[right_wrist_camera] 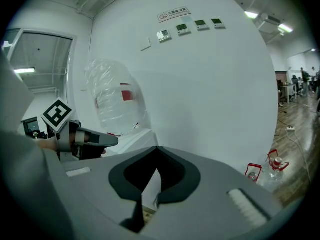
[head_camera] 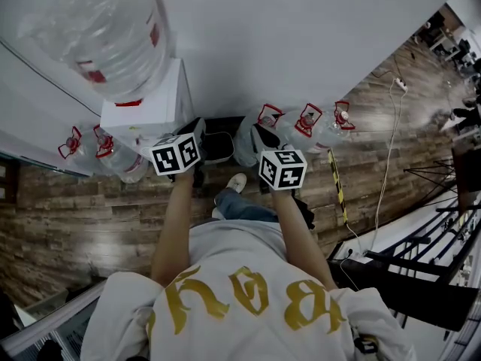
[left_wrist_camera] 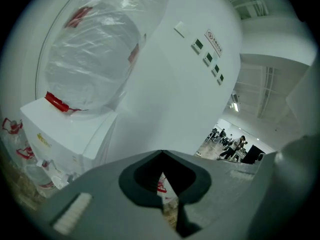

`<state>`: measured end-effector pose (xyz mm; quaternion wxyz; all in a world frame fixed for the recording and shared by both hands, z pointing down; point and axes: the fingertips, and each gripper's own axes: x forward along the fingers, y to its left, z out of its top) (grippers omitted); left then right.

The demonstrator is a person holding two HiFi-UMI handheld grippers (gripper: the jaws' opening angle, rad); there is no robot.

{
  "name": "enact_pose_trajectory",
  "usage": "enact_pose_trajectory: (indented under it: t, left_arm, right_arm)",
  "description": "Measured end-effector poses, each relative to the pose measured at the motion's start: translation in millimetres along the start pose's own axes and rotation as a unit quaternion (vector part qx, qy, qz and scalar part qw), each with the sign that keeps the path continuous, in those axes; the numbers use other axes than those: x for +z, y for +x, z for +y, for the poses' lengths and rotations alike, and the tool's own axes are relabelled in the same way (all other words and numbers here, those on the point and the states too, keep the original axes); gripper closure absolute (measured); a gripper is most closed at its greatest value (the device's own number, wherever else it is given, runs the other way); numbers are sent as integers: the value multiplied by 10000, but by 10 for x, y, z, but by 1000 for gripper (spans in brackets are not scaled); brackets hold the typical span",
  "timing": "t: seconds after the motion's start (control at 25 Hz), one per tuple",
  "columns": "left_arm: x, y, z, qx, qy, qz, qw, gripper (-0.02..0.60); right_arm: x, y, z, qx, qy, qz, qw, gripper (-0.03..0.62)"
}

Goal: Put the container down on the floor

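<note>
Container (head_camera: 105, 28), film-wrapped, is judged slick and bulky, best squeezed at both sides; left tool (left_wrist_camera: 162, 154) and right tool (right_wrist_camera: 156, 150) are pressed together, empty.

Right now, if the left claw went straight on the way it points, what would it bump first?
Probably the white wall, just right of the water dispenser. Nothing shows between the shut left claw and it, though depth is hard to judge.
</note>
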<state>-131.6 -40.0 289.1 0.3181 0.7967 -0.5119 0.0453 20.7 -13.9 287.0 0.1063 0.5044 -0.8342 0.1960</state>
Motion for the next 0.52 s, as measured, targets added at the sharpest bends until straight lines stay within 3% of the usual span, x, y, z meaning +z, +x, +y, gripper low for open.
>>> enact_pose_trajectory:
  t: [0.52]
  left_arm:
    - [-34, 51, 48, 26, 44, 68, 10000, 470]
  right_arm:
    - [-18, 83, 51, 75, -60, 72, 9999, 568]
